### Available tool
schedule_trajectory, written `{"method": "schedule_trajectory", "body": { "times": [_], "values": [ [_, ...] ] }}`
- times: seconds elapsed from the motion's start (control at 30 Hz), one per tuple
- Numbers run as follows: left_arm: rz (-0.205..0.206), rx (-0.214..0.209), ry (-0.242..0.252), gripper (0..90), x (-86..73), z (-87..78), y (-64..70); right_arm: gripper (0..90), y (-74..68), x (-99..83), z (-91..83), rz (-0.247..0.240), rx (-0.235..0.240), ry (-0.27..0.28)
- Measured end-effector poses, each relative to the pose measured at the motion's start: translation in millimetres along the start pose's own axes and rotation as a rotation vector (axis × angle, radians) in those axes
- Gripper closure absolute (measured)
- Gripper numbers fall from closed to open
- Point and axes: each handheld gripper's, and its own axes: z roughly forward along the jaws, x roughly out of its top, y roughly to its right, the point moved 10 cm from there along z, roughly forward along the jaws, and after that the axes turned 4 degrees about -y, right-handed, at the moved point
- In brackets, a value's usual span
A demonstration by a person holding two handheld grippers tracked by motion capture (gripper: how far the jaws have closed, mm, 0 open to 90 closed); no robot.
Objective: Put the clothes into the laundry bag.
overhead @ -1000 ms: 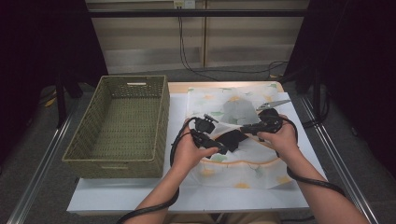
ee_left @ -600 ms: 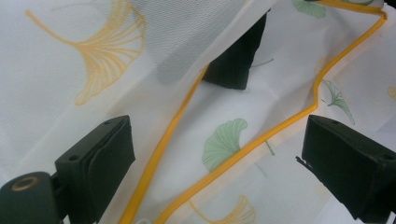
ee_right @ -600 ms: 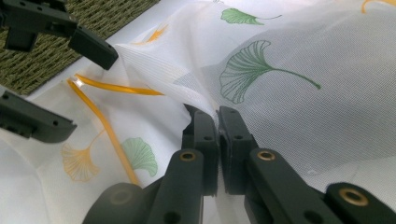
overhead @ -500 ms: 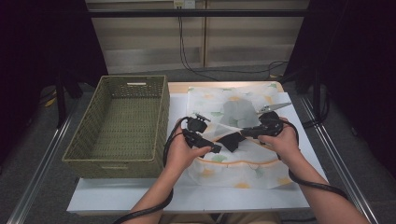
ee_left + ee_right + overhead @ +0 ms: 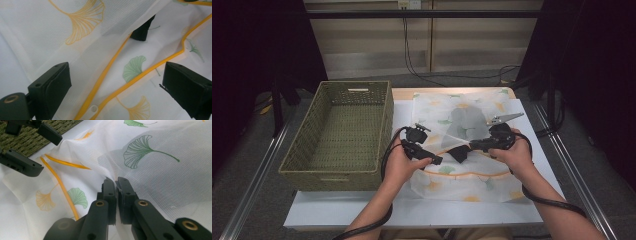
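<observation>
From above, I see a sheer leaf-printed cloth (image 5: 472, 145) spread on the white surface (image 5: 362, 210), just beside a woven basket (image 5: 342, 132). My right claw (image 5: 117, 182) is pinched together on a raised fold of it; that view makes the grip plain. My left claw (image 5: 115, 82) hangs wide apart over the cloth's yellow trim (image 5: 110, 67).

Left gripper (image 5: 434, 159) jaws apart; right gripper (image 5: 463, 147) clamped
</observation>
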Motion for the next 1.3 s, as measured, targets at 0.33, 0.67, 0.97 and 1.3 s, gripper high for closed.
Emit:
{"method": "schedule_trajectory", "body": {
  "times": [0.33,0.67,0.97,1.3],
  "values": [
    [0.0,0.005,-0.012,7.0,-4.7,-0.8,-6.9,86.8,-2.4,-3.7,-1.2,-0.001,0.008,0.005],
    [-0.021,0.014,-0.017,6.9,-8.8,0.3,-11.9,86.8,-3.1,-13.7,-3.6,0.001,0.018,-0.003],
    [-0.026,0.021,-0.018,7.0,-11.0,-0.3,-15.4,87.5,-1.0,-21.9,-3.0,-0.005,0.014,-0.017],
    [-0.044,0.024,-0.007,7.1,-12.5,1.4,-18.1,87.8,4.5,-9.9,-3.8,-0.007,-0.035,0.035]
  ]
}}
